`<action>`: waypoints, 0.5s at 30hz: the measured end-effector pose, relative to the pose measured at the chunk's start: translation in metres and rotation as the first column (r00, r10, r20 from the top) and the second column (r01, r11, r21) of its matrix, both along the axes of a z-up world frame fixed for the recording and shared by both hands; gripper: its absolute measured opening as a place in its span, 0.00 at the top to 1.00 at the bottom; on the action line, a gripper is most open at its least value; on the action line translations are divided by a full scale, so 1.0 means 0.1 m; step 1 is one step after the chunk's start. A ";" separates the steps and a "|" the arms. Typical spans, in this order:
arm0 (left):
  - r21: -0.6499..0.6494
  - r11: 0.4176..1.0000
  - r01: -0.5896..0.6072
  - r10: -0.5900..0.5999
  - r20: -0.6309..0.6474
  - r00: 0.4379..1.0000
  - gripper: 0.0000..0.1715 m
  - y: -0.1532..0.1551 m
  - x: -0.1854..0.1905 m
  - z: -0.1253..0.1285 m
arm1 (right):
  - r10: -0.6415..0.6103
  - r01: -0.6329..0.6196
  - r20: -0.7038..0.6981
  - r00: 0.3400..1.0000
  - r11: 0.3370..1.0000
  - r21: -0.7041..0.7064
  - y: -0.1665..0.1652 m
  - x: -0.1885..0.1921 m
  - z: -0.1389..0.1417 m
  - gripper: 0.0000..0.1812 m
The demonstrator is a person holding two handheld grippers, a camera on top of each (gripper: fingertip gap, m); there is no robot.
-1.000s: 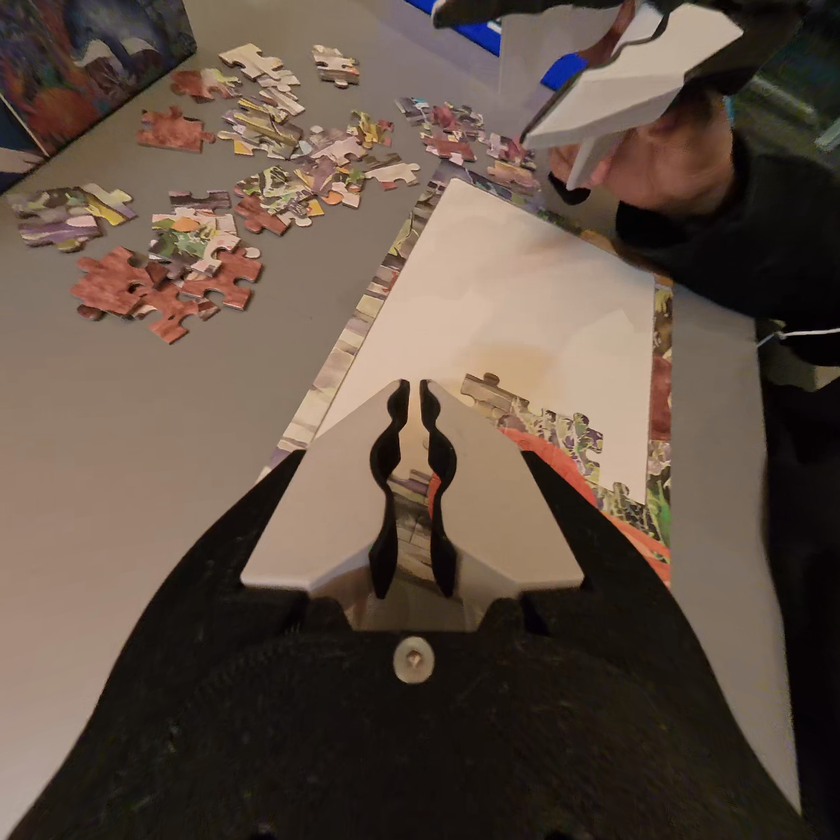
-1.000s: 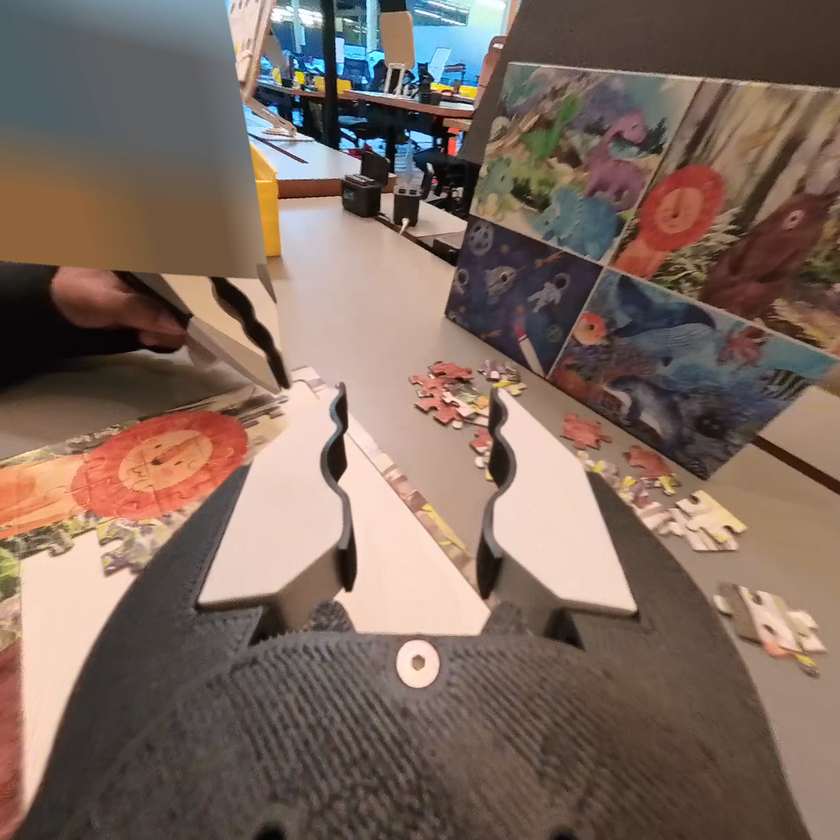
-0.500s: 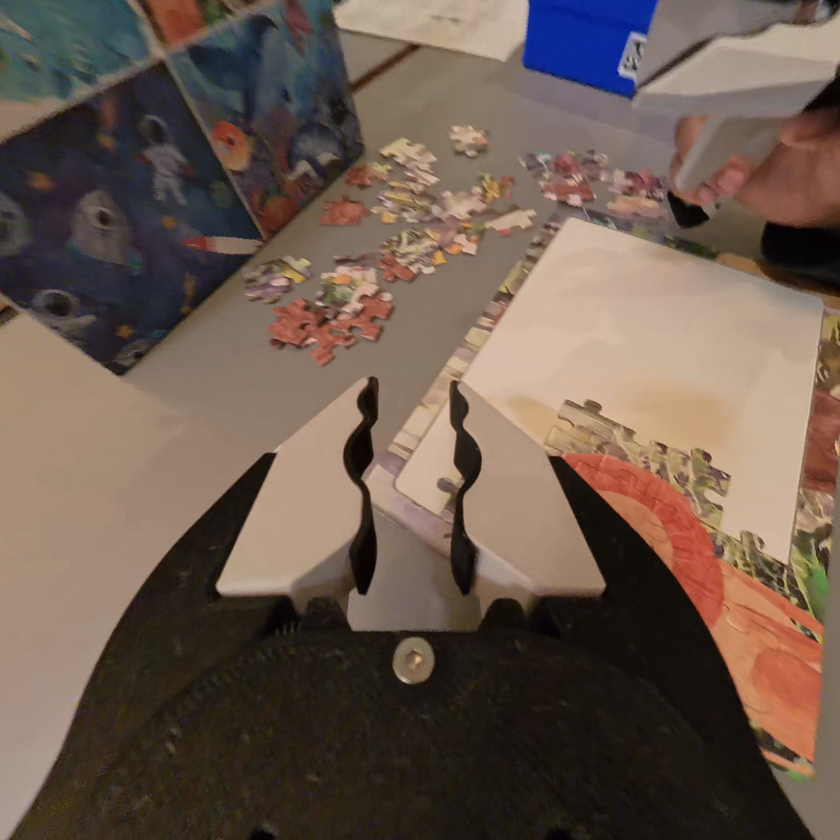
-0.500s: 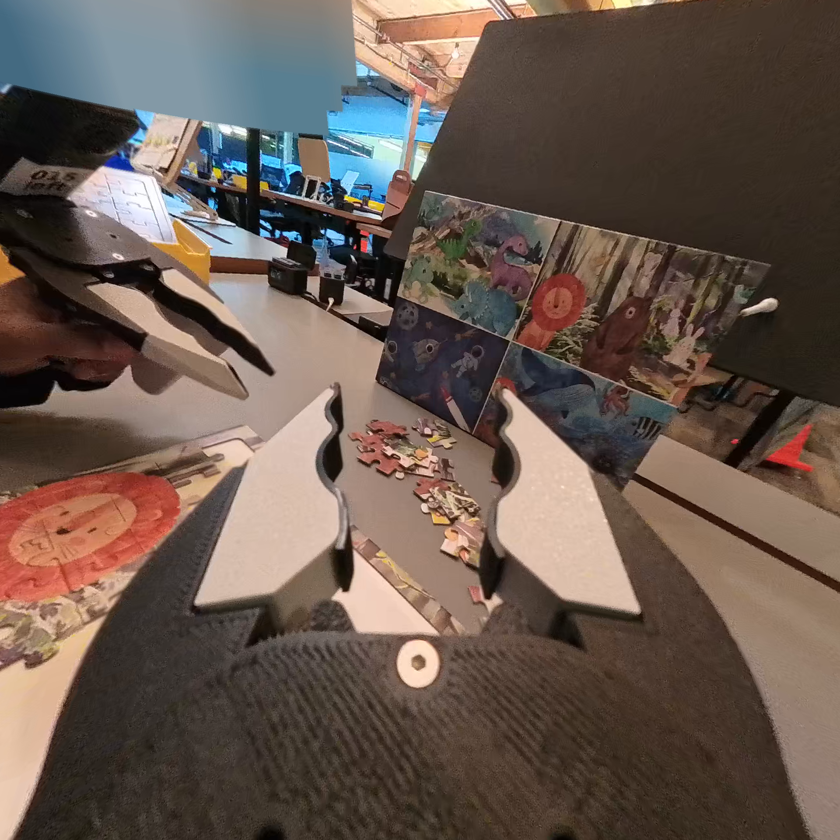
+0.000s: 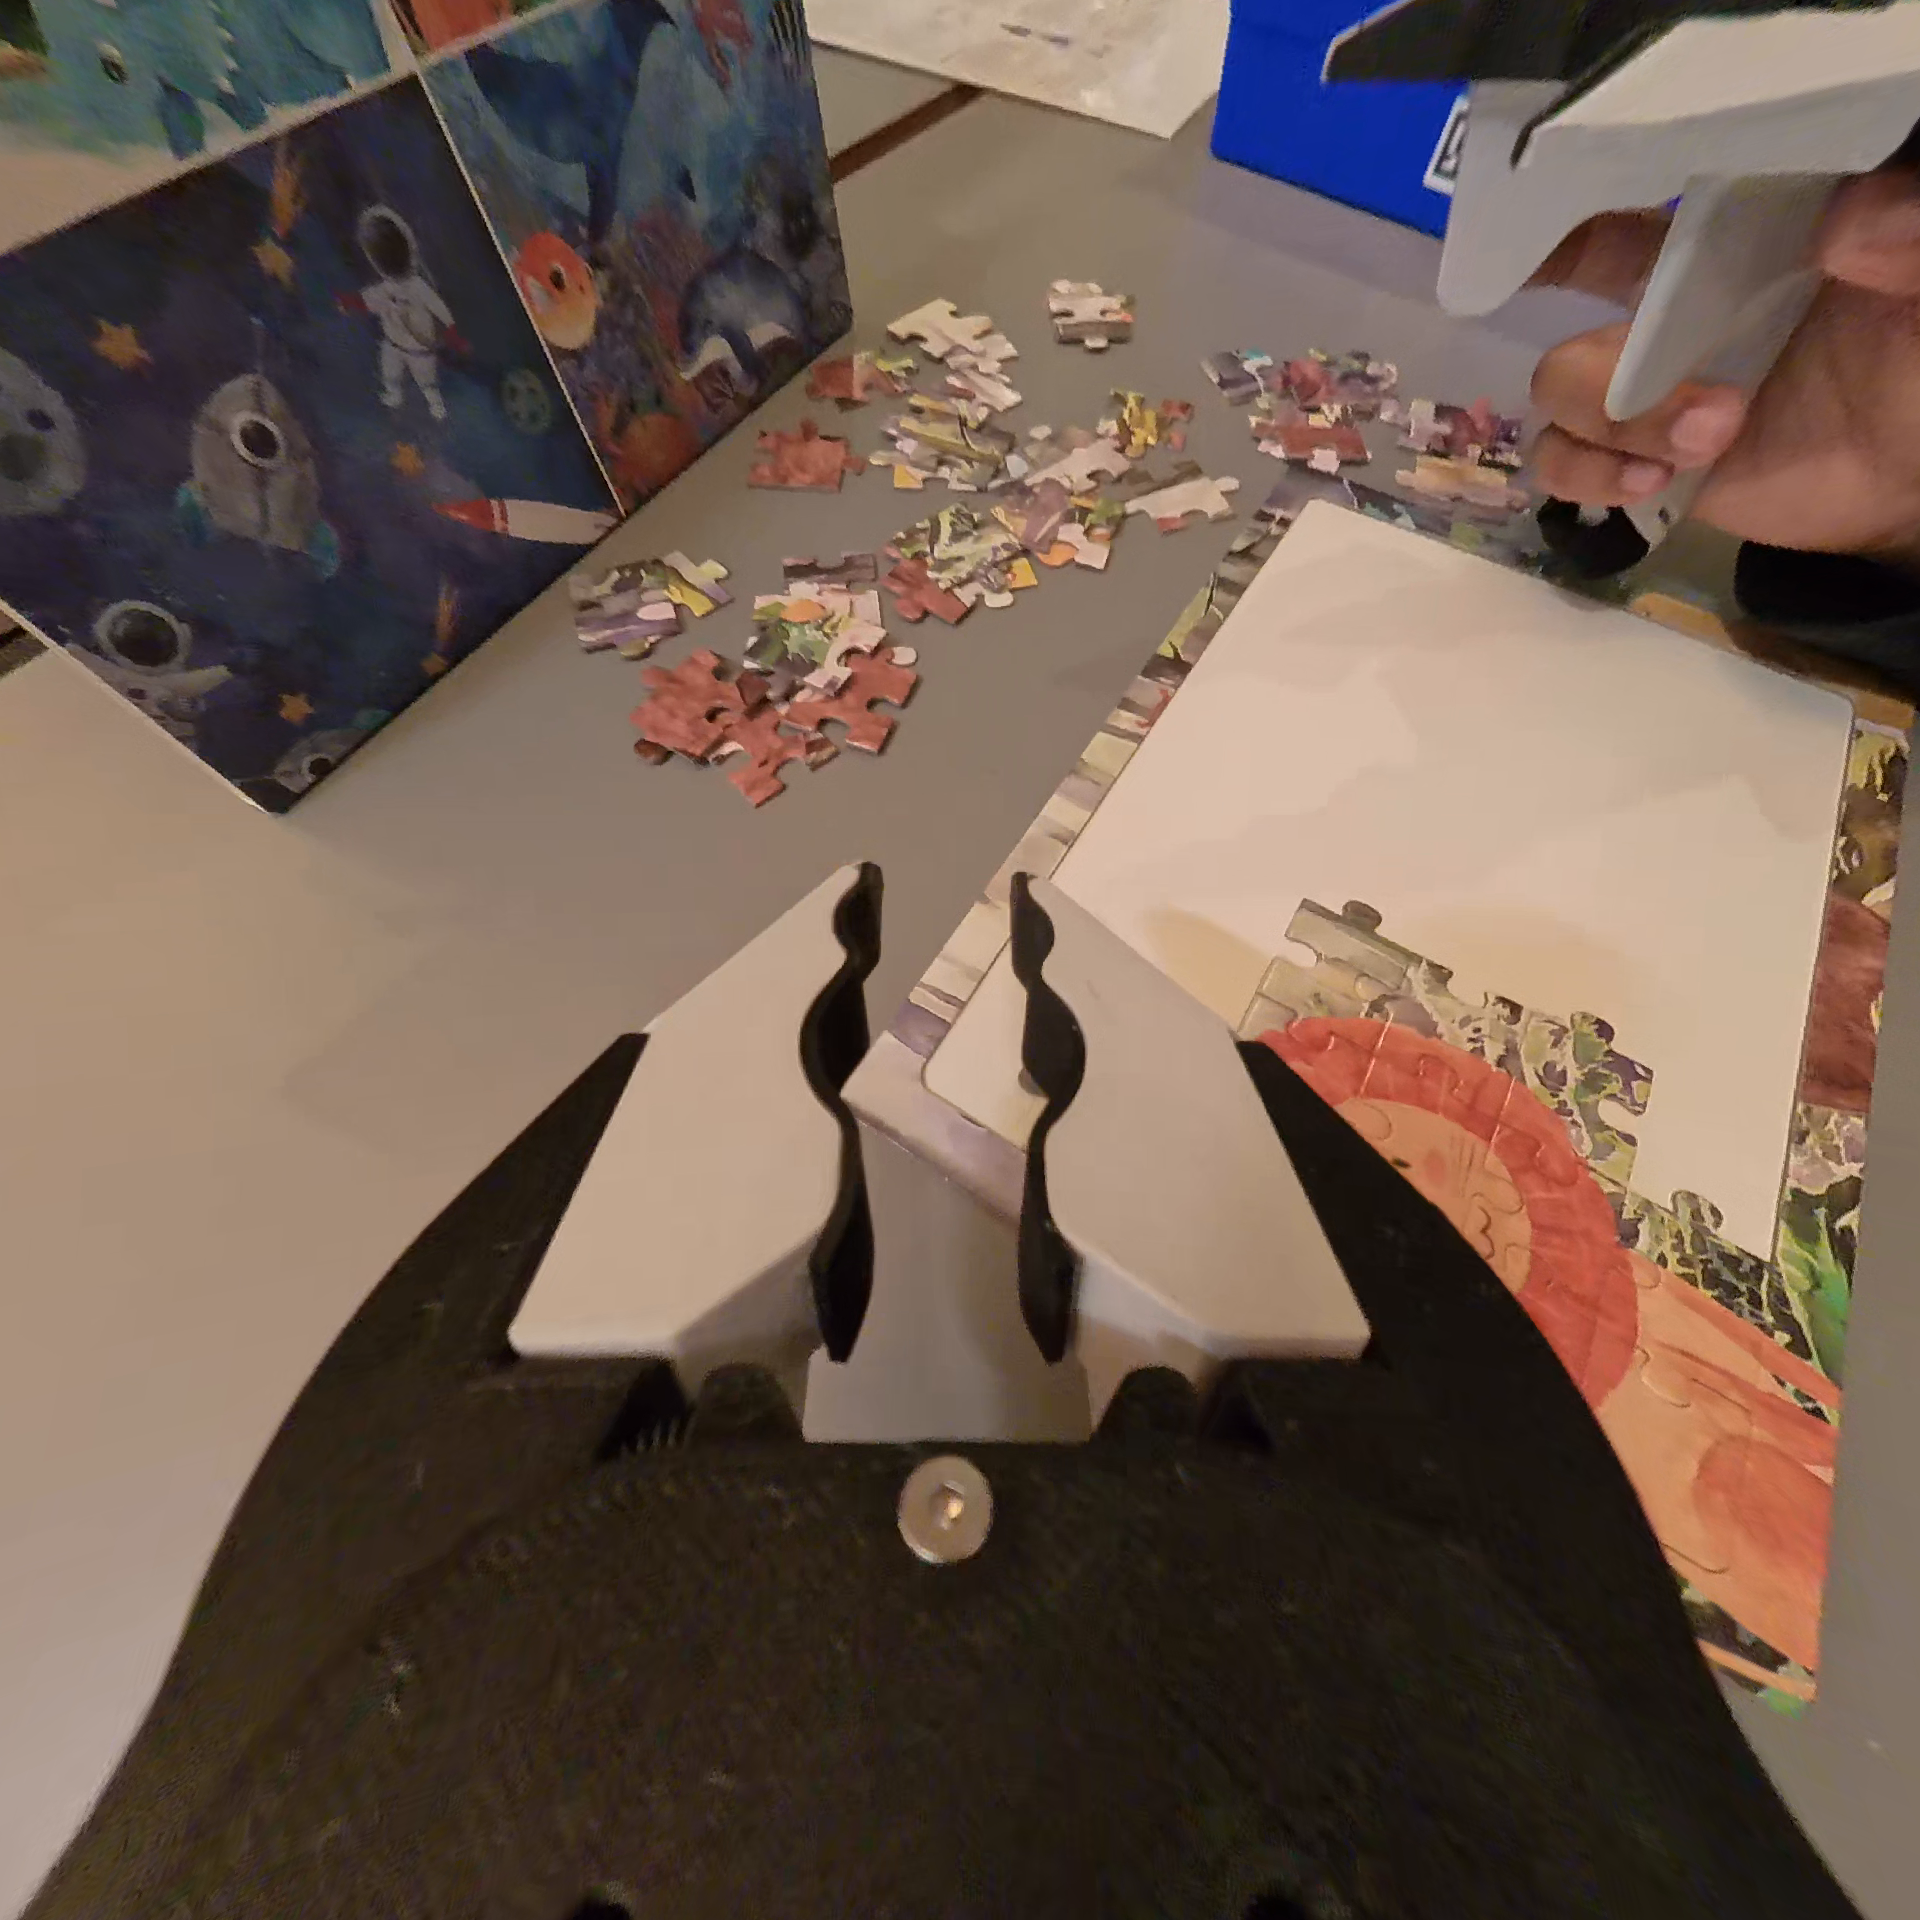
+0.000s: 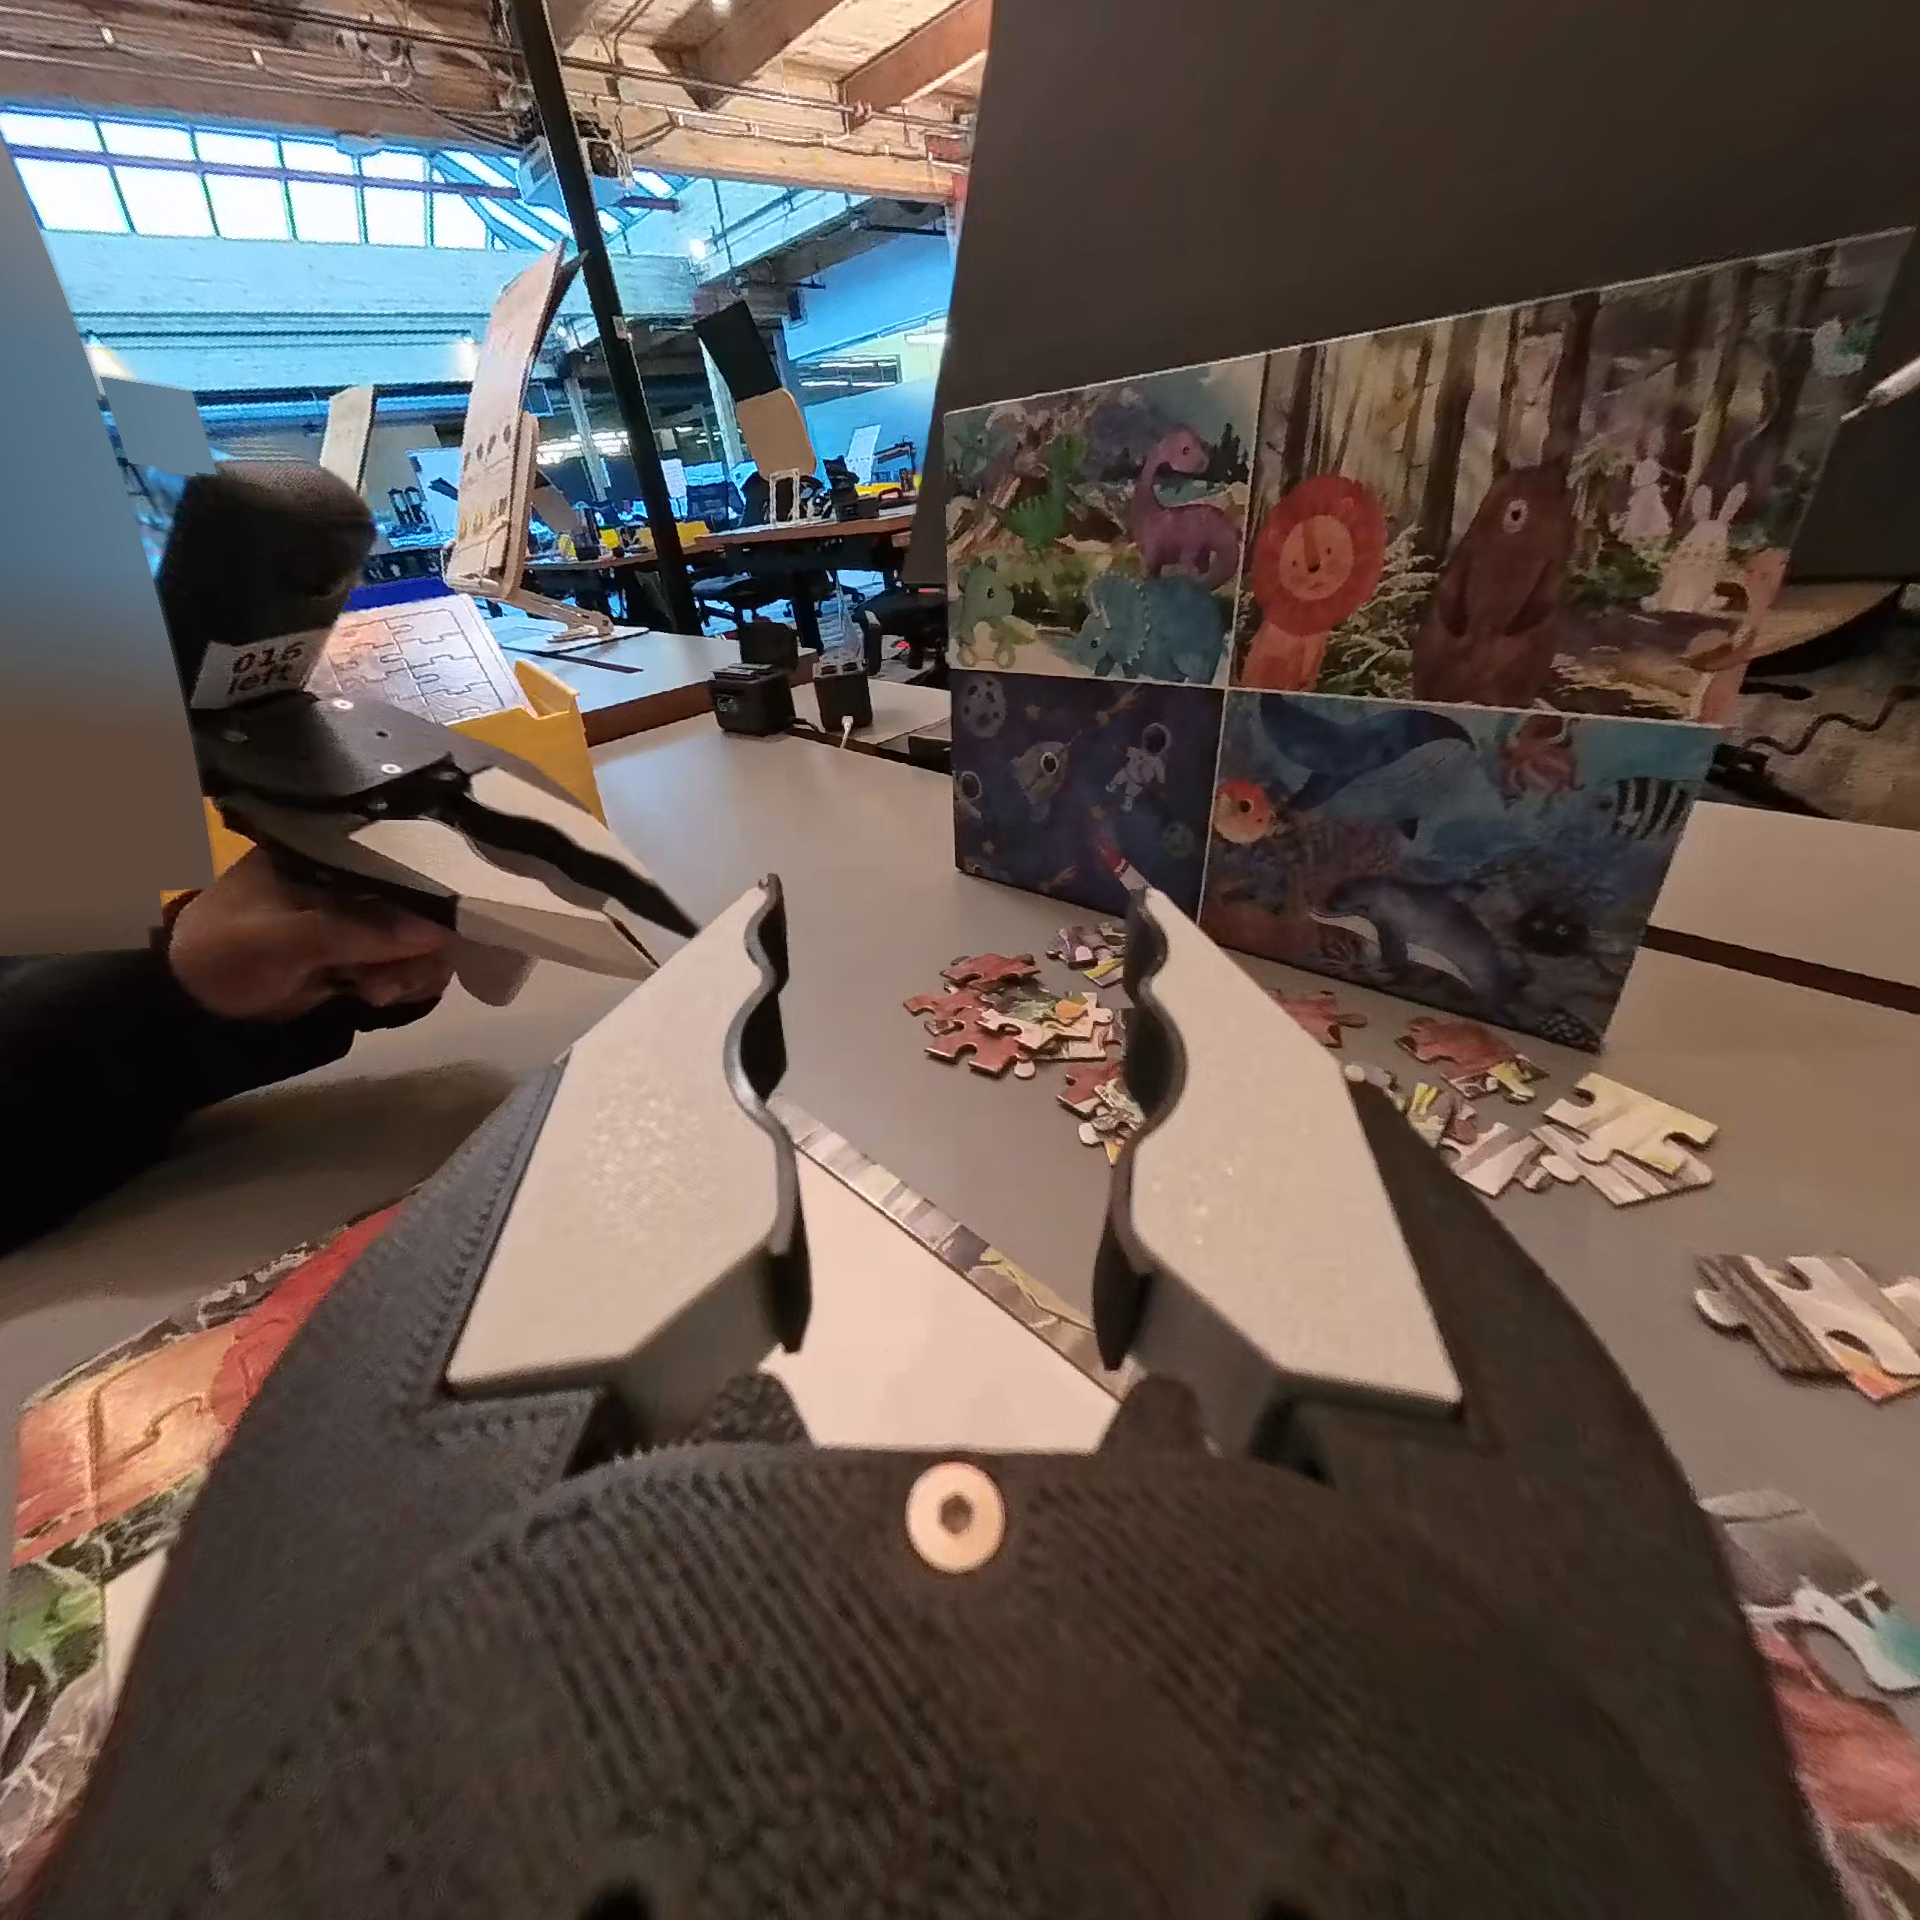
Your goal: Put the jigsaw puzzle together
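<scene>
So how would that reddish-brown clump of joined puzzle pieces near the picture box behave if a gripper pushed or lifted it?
The reddish-brown clump lies flat and thin on the smooth grey table, so it would probably slide easily. Lifted by one edge, its interlocked joints might sag or separate. It looks like light cardboard.

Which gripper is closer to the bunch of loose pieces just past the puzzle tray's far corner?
Right. The right gripper hovers raised just beside that bunch; the left gripper hangs over the opposite, near corner of the tray.
</scene>
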State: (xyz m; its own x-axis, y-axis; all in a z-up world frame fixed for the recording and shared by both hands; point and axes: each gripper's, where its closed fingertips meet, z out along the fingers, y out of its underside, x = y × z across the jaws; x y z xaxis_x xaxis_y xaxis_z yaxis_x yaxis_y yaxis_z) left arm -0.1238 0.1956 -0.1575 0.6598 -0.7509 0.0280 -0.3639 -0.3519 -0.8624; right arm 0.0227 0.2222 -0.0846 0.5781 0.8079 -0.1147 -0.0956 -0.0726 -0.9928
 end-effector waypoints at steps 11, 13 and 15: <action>-0.042 0.999 -0.009 0.008 -0.026 1.000 0.89 0.02 -0.01 -0.13 | 0.004 -0.006 0.033 0.999 0.999 0.051 -0.09 -0.06 0.06 0.66; -0.027 0.999 -0.024 0.022 -0.048 0.999 0.87 0.04 -0.03 -0.14 | 0.002 -0.003 0.028 1.000 0.999 0.048 -0.09 -0.05 0.07 0.66; -0.009 1.000 -0.026 0.026 -0.056 0.998 0.83 0.05 -0.03 -0.13 | 0.007 -0.008 0.026 1.000 0.999 0.043 -0.09 -0.05 0.07 0.66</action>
